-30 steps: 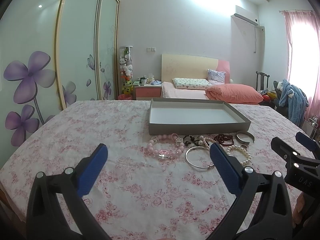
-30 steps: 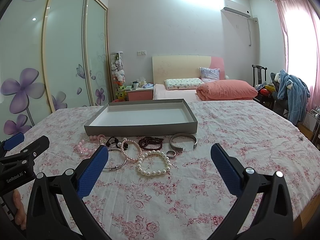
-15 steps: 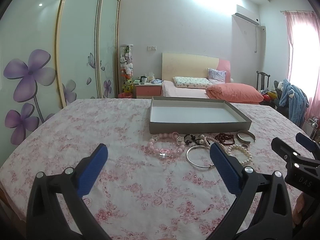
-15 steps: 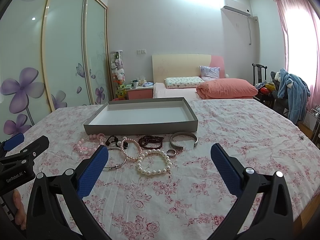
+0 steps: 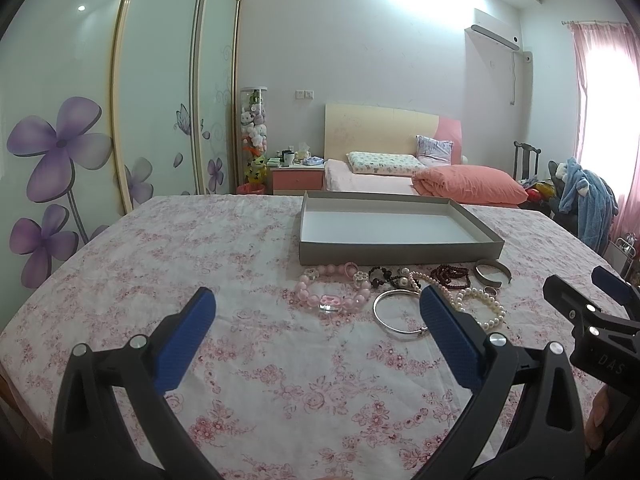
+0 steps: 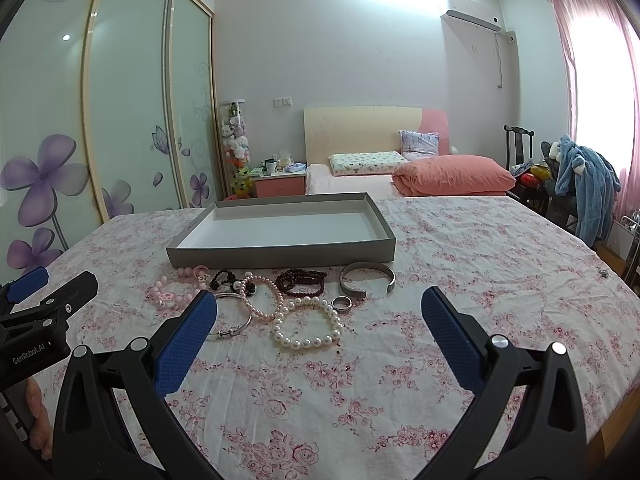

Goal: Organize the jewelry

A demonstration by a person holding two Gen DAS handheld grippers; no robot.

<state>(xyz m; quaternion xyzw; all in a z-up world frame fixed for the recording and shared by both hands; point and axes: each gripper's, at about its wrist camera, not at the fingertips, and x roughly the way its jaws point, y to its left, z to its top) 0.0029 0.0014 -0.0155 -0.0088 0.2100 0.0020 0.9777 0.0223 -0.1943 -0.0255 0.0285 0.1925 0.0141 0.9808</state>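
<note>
A shallow grey box (image 5: 396,251) (image 6: 280,254) with a white inside stands empty on the floral tablecloth. In front of it lie several pieces: a pink bead bracelet (image 5: 325,298) (image 6: 170,295), a thin silver bangle (image 5: 394,329) (image 6: 236,326), a white pearl bracelet (image 6: 306,338) (image 5: 486,308), a dark red bead bracelet (image 6: 301,282), a silver cuff (image 6: 366,282) (image 5: 492,274) and a small ring (image 6: 343,303). My left gripper (image 5: 316,316) is open and empty, just short of the pink bracelet. My right gripper (image 6: 320,312) is open and empty, above the pearl bracelet.
The table's right edge (image 6: 624,400) is close to my right gripper. My left gripper shows at the left of the right wrist view (image 6: 44,304); my right gripper shows at the right of the left wrist view (image 5: 592,304). A bed (image 6: 400,176) and wardrobe stand behind.
Both views have shifted slightly: the box and jewelry sit a little lower and closer. Both grippers stay open and empty.
</note>
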